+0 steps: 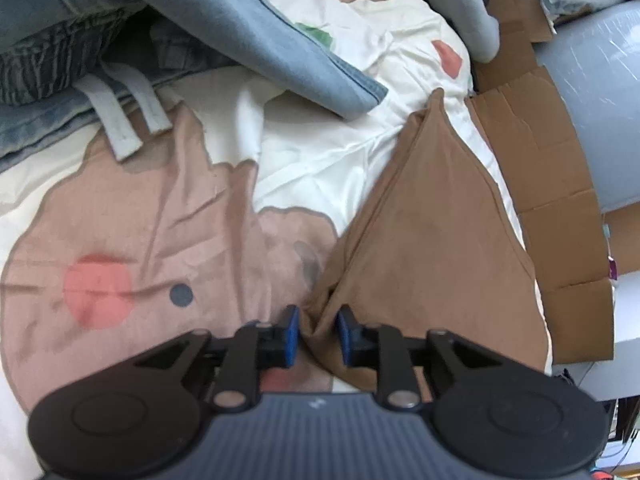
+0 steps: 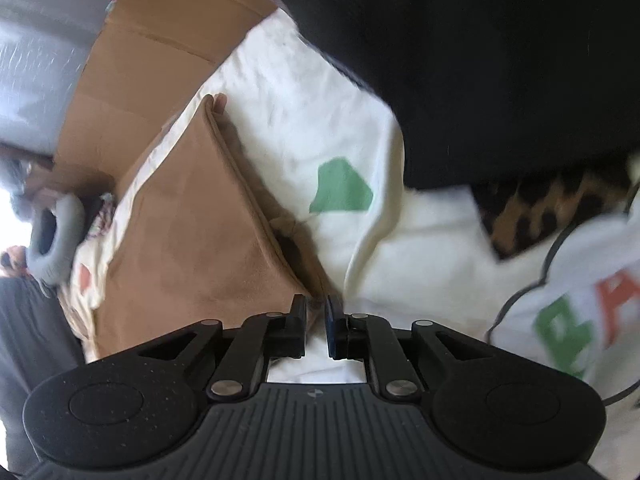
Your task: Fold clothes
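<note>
A brown garment [image 1: 432,240] lies folded into a tapered shape on a cream printed bedsheet [image 1: 320,152]. Its near corner bunches up between the blue pads of my left gripper [image 1: 318,318]. Those jaws stand apart, with slack on both sides of the cloth. From the right wrist, the same brown garment [image 2: 192,240] runs away to the upper left across the bedsheet [image 2: 300,100]. My right gripper [image 2: 316,302] sits at its near edge, jaws a narrow gap apart. A wisp of brown cloth shows at the tips, and white sheet shows through the gap.
Blue jeans [image 1: 280,32] and more denim [image 1: 48,48] are piled at the far left. Flattened cardboard [image 1: 552,184] [image 2: 152,40] borders the bed beside a grey bulky object [image 1: 600,100]. A black garment [image 2: 480,60], leopard-print cloth [image 2: 552,208] and a white lettered garment [image 2: 580,308] lie to the right.
</note>
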Motion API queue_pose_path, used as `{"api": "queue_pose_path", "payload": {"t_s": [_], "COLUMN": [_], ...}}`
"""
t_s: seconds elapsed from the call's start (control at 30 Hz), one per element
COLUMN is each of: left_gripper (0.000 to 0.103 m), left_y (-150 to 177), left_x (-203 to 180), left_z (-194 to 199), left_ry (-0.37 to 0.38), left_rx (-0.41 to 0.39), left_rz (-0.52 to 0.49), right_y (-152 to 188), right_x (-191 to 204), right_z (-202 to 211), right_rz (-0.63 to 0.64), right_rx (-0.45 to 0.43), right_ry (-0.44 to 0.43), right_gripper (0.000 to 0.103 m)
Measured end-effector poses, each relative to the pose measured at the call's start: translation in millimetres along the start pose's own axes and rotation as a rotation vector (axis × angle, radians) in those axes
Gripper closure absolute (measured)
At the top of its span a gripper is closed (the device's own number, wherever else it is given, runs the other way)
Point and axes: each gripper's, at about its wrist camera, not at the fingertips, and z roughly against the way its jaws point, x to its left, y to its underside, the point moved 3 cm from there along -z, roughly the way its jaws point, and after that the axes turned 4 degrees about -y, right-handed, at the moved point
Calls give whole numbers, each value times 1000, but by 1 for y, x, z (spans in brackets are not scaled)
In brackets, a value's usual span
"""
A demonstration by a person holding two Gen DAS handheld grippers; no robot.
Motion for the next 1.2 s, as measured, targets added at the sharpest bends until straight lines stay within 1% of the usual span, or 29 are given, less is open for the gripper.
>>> {"api": "queue_pose_path", "payload": {"t_s": [0.13, 0.17, 0.27, 0.33, 0.43, 0.5, 0.57, 0.6, 0.67, 0.73, 0.8, 0.87, 0.9, 1.07, 1.17, 1.2], "left_gripper": [74, 74, 69, 64, 62, 61, 62, 63, 65, 72, 76, 84, 92, 94, 96, 96], "left_y": [-1, -2, -6, -8, -13, -16, -20, -22, -22, -18, -14, -12, -12, -14, -18, -19], "left_x": [0, -1, -5, -8, -11, -11, -7, -6, -5, -4, 1, 5, 6, 8, 5, 4], "left_z": [-4, -4, -5, -6, -11, -16, -23, -25, -27, -27, -25, -22, -21, -11, -8, -7], "left_ry": [23, 26, 39, 48, 76, 107, 151, 172, 189, 205, 221, 220, 219, 222, 217, 216], "left_rx": [-2, -3, -7, -12, -7, 9, 30, 39, 49, 69, 88, 98, 102, 107, 107, 106], "left_rz": [-19, -28, -69, -105, -138, -138, -100, -80, -81, -81, -60, -48, -41, -22, -32, -38], "right_y": [-13, -15, -22, -23, -24, -22, -19, -17, -12, -7, -1, 7, 12, 42, 55, 60], "right_x": [22, 30, 52, 65, 84, 96, 109, 116, 128, 140, 152, 165, 172, 199, 205, 208], "right_z": [6, 4, -7, -19, -39, -51, -65, -72, -87, -102, -117, -128, -133, -158, -166, -168], "right_rz": [98, 123, 194, 241, 318, 365, 411, 433, 478, 531, 575, 604, 617, 667, 668, 695], "right_rx": [19, 30, 73, 117, 190, 234, 275, 294, 336, 379, 410, 422, 426, 436, 461, 468], "right_ry": [21, 17, -4, -20, -42, -58, -81, -91, -113, -127, -140, -159, -171, -197, -202, -213], "right_gripper": [94, 94, 94, 94, 94, 94, 94, 94, 94, 94, 94, 94, 94, 94, 96, 96]}}
